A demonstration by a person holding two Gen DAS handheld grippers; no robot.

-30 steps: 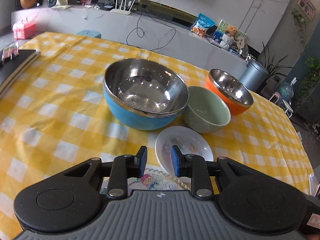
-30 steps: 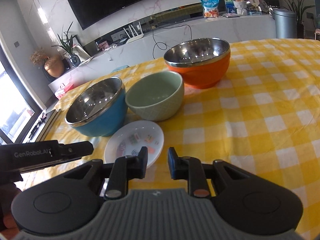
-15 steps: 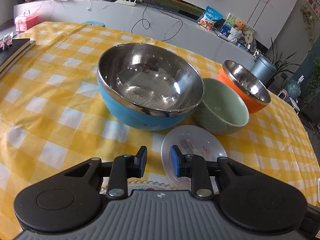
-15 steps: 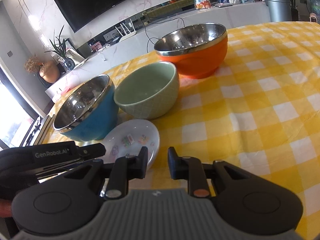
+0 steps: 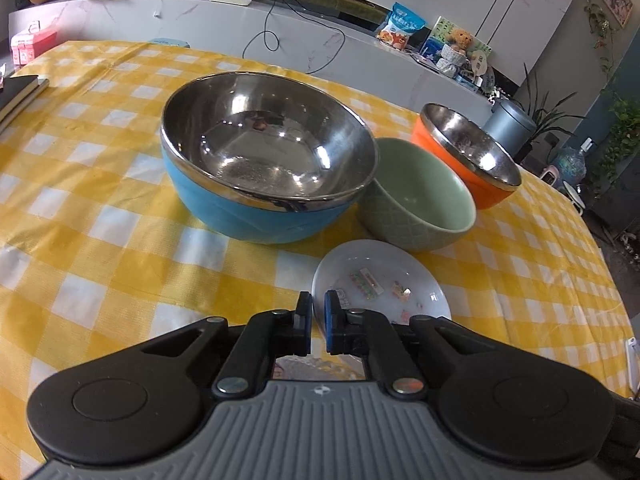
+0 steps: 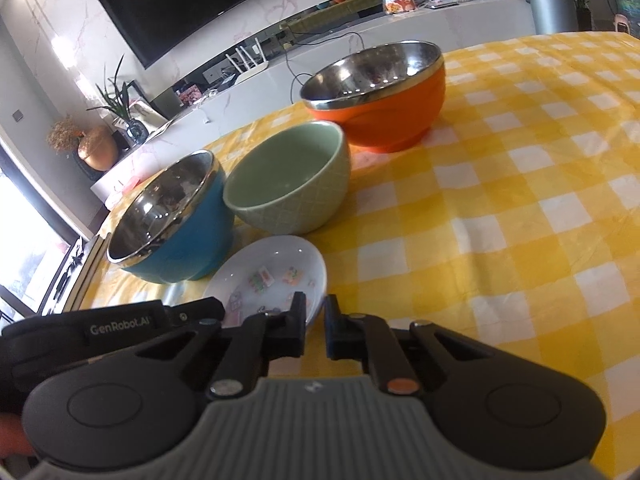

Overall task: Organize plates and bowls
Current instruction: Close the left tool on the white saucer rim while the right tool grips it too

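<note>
yellow checked tablecloth (image 5: 120,216) carries your blue bowl (image 5: 264,184), green bowl (image 5: 416,204) and orange bowl (image 5: 468,156) in a row, small white plate (image 5: 380,280) nearest. your left gripper (image 5: 318,316) pinches the plate's near rim, jaws nearly closed. only the right view shows your right gripper (image 6: 315,326), narrowly open, holding nothing, beside the plate's edge.

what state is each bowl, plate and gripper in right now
blue steel bowl: upright, empty, on the checked tablecloth
green ceramic bowl: upright, empty
orange steel bowl: upright, empty
small white plate: flat on the cloth, left rim between the left fingers
left gripper: nearly closed around the plate rim, contact unclear
right gripper: narrow gap, holding nothing, at the plate's near edge
</note>
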